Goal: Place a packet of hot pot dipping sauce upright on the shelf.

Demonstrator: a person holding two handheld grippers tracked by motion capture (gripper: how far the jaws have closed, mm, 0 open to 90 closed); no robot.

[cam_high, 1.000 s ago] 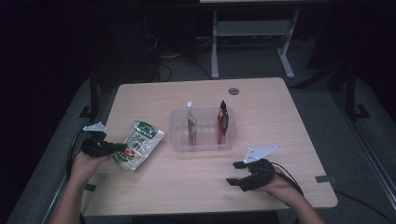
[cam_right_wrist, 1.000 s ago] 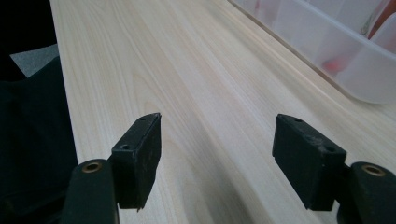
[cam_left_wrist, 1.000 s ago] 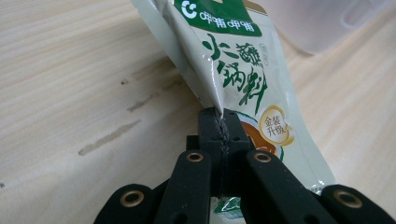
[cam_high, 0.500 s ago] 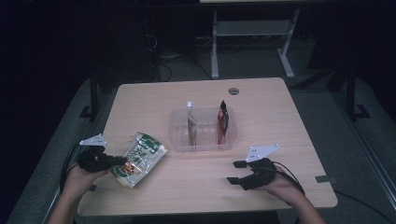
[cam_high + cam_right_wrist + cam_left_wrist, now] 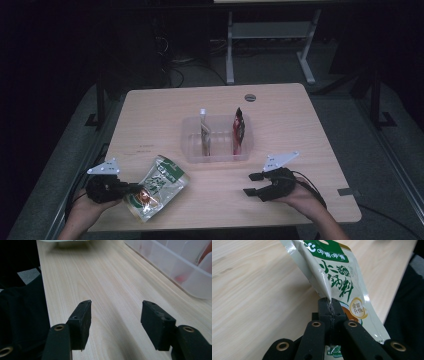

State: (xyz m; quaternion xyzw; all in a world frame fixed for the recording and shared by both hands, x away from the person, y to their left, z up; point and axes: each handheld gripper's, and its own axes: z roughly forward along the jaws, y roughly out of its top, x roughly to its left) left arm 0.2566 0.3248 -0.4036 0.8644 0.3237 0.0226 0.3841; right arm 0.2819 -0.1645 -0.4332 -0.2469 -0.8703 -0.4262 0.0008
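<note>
A green and white snack pouch point(image 5: 156, 187) lies near the table's front left corner, and my left gripper point(image 5: 131, 189) is shut on its near edge. In the left gripper view the jaws pinch a fold of the pouch point(image 5: 332, 277), which slants up and away over the wood. My right gripper point(image 5: 254, 184) rests at the front right, open, pointing left, and its jaws have just been closing with nothing between them. Bare tabletop lies beyond its fingertips point(image 5: 82, 315) in the right gripper view.
A clear plastic bin point(image 5: 192, 150) stands mid-table with a pale packet point(image 5: 204, 132) and a red packet point(image 5: 238, 131) upright in it; its wall point(image 5: 175, 267) sits to the right in the right gripper view. A round grommet point(image 5: 250, 97) marks the table's back.
My left gripper has drawn the pouch toward the table's front edge. The right gripper has stayed in place, its jaws a little narrower.
</note>
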